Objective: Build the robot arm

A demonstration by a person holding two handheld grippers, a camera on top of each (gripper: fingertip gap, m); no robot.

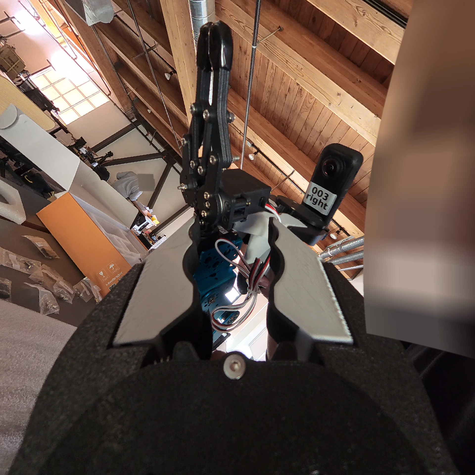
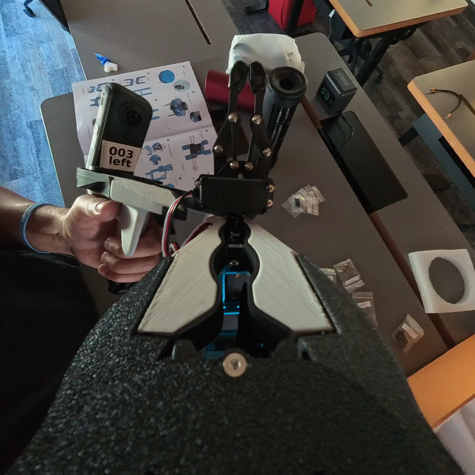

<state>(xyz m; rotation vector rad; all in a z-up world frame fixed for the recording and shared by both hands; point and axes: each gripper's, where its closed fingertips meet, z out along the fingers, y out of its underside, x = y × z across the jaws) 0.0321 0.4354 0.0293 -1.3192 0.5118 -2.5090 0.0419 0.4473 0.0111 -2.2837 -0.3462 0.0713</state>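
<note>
The right gripper [image 2: 235, 231] has its jaws pinching the blue bracket [image 2: 234, 282] of a small robot arm [image 2: 236, 190], which is held up above the surface [image 2: 334, 231]. The left gripper [image 1: 231, 231] has its jaws partly closed around the same arm's blue section. Whether both sides press it, I cannot tell, since loose wires [image 1: 246, 282] fill part of the gap. The arm's black claw [image 1: 213, 51] points away from both. Beyond the arm lies an instruction sheet [image 2: 164, 123], and to the arm's right are parts bags [image 2: 305, 200].

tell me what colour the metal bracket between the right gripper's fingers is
Blue: the metal bracket shows best in the right wrist view.
</note>
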